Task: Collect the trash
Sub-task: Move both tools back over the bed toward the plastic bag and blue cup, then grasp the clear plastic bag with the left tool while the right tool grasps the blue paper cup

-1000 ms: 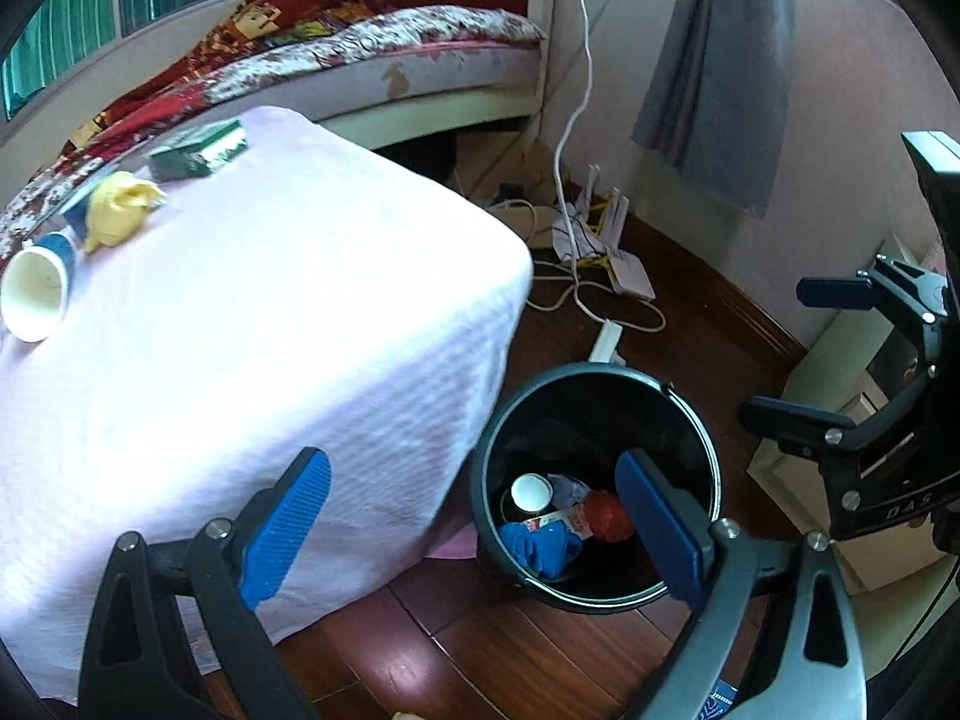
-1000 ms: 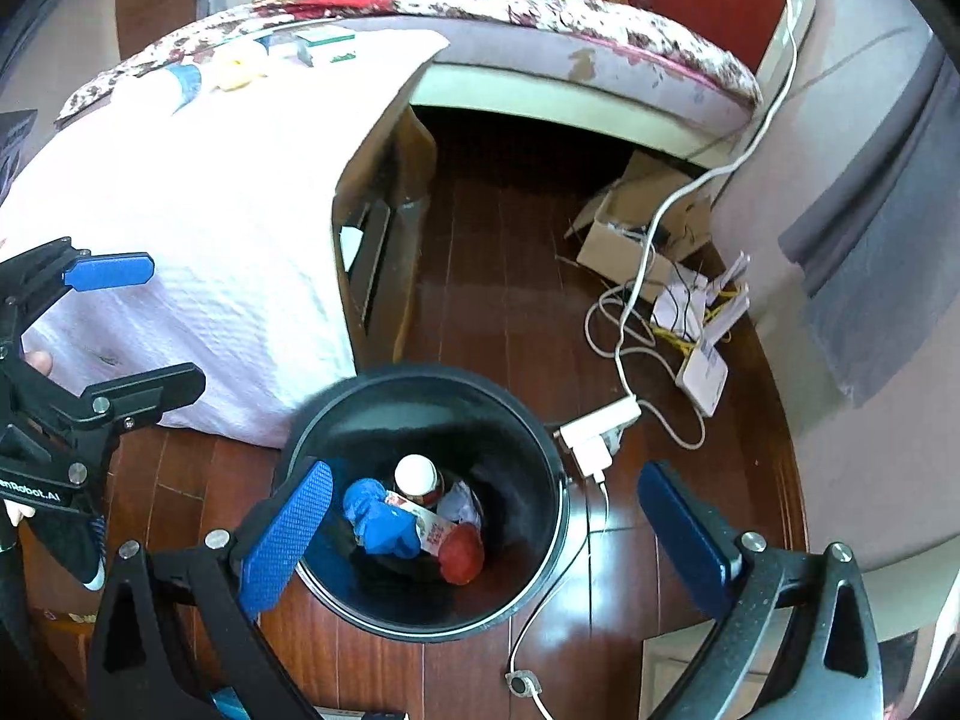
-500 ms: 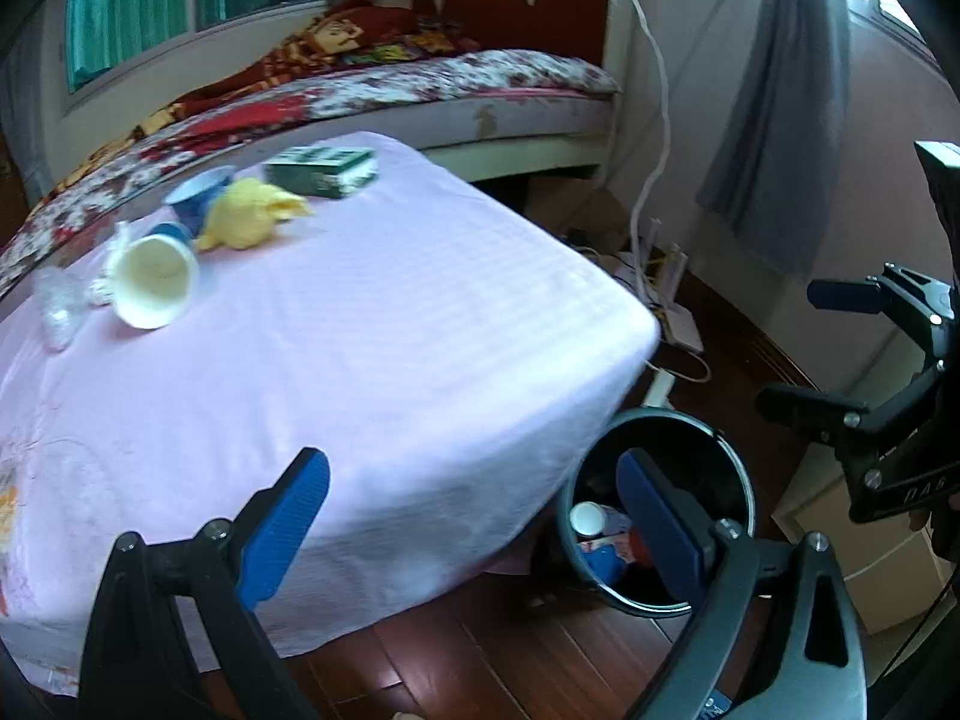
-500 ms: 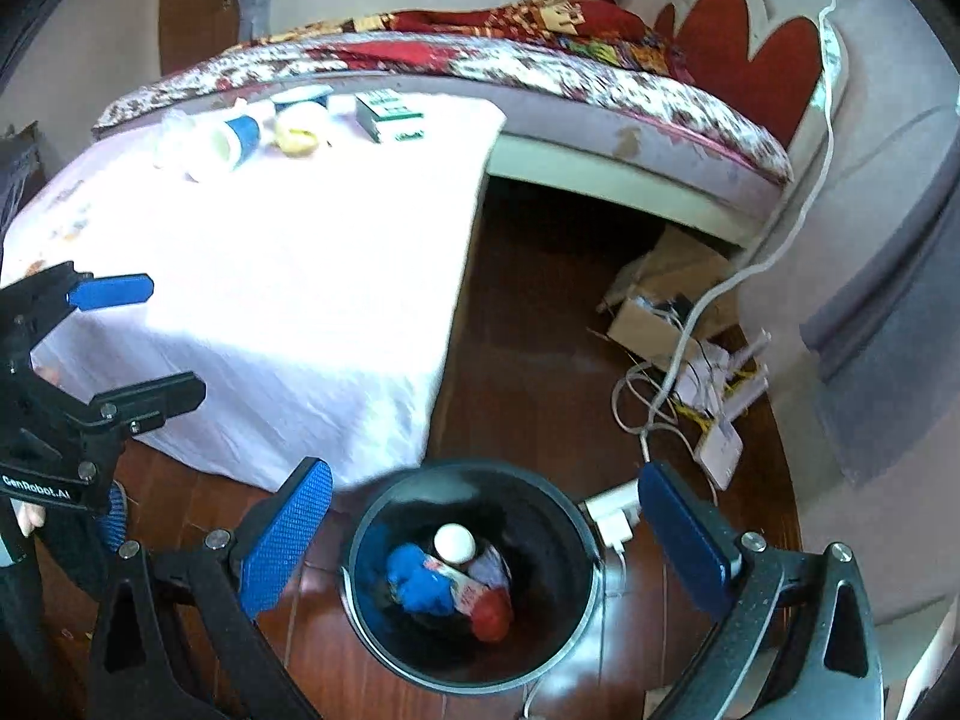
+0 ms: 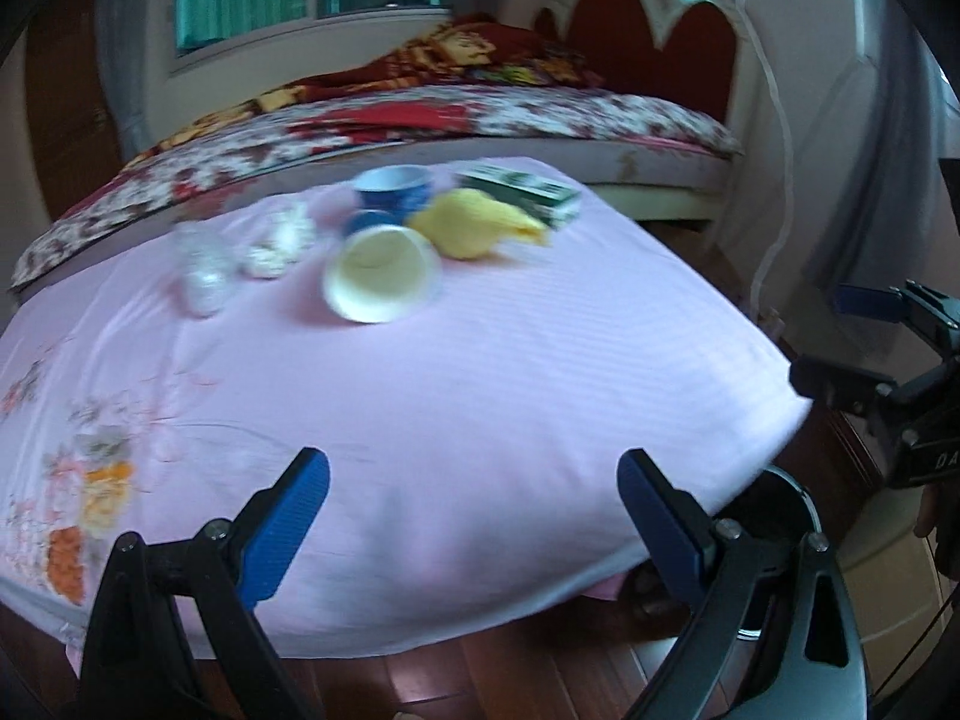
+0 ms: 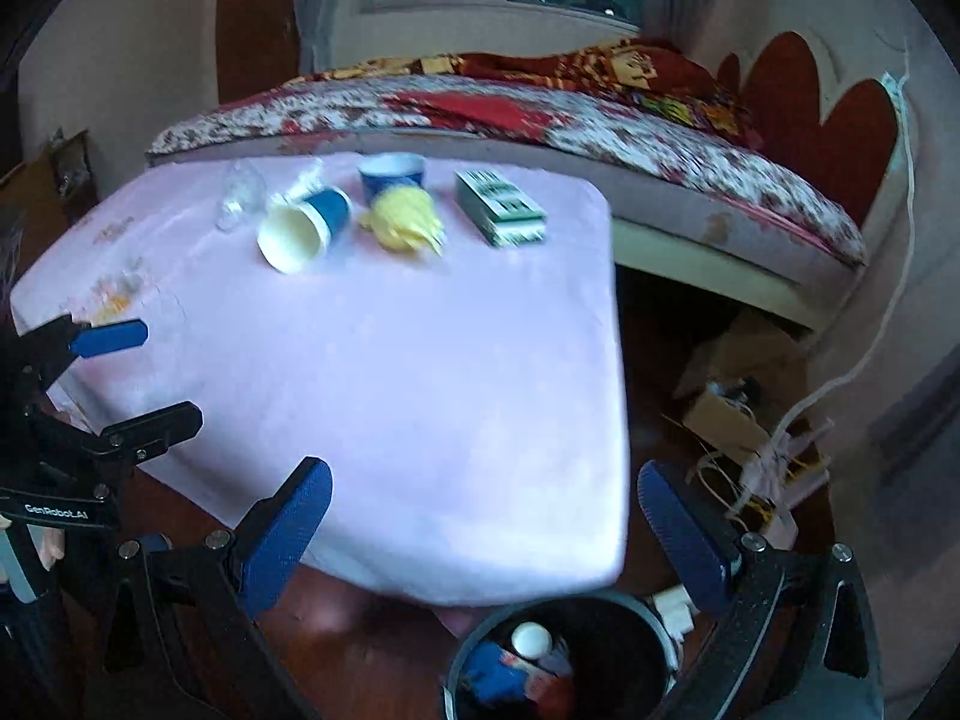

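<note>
Trash lies at the far side of a pink-covered table (image 5: 456,396) (image 6: 420,372): a tipped blue paper cup (image 5: 381,282) (image 6: 303,228), an upright blue cup (image 5: 393,187) (image 6: 391,174), a yellow crumpled wrapper (image 5: 474,222) (image 6: 403,217), a green-white box (image 5: 522,189) (image 6: 499,207), white crumpled paper (image 5: 276,243) and clear plastic (image 5: 204,276) (image 6: 240,195). A black bin (image 6: 564,660) (image 5: 780,504) with trash stands on the floor by the table's near corner. My left gripper (image 5: 474,516) and right gripper (image 6: 486,534) are open and empty, near the table's front edge.
A bed (image 6: 540,114) with a patterned cover runs behind the table. A cardboard box (image 6: 738,384), cables and a power strip (image 6: 774,480) lie on the wooden floor at the right. A curtain hangs at the far right.
Both grippers have risen and tilted up from over the bin toward the table. The trash on the table is now nearer the centre of view; the bin has dropped to the bottom edge.
</note>
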`<state>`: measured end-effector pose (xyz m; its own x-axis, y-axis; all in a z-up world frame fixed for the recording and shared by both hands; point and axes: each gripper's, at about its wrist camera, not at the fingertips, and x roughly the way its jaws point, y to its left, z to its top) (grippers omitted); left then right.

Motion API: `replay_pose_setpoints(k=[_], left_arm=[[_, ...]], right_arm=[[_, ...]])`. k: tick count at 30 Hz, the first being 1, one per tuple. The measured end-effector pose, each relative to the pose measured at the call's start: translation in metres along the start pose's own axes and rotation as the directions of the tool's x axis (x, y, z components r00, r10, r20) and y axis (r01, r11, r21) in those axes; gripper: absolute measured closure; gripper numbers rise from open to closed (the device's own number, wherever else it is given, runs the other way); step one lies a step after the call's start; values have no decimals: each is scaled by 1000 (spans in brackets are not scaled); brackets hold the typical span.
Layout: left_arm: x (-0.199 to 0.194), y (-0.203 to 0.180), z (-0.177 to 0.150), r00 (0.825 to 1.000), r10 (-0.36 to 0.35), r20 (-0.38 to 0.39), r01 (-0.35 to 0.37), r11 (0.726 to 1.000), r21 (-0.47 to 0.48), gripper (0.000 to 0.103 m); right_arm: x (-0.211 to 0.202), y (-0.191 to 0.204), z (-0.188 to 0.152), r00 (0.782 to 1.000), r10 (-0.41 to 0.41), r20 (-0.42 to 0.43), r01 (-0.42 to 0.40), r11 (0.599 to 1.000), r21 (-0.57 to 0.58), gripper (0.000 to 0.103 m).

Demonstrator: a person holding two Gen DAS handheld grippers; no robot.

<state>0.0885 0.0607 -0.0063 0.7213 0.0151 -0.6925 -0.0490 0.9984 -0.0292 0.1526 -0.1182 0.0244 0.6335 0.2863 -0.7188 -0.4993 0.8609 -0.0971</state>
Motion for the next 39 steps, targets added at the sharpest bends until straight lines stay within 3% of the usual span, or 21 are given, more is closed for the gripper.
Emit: replay_pose_setpoints(k=[10,16,27,39], left_arm=[[2,77,5,993,115,14,-113,989,-90,6],[11,114,7,987,159,13,-156,980,-127,6],[55,161,30,987,163,-11,-162,971,-176,11],[121,195,74,990,137,-23,-139,968,-211,26]], right_arm=[[43,53,54,995,99,28,-99,995,1,0],[74,79,78,995,100,7,-100,995,6,0],[142,102,114,991,130,-20,-130,991,13,1],[198,117,140,986,156,-60,-158,987,-27,32]])
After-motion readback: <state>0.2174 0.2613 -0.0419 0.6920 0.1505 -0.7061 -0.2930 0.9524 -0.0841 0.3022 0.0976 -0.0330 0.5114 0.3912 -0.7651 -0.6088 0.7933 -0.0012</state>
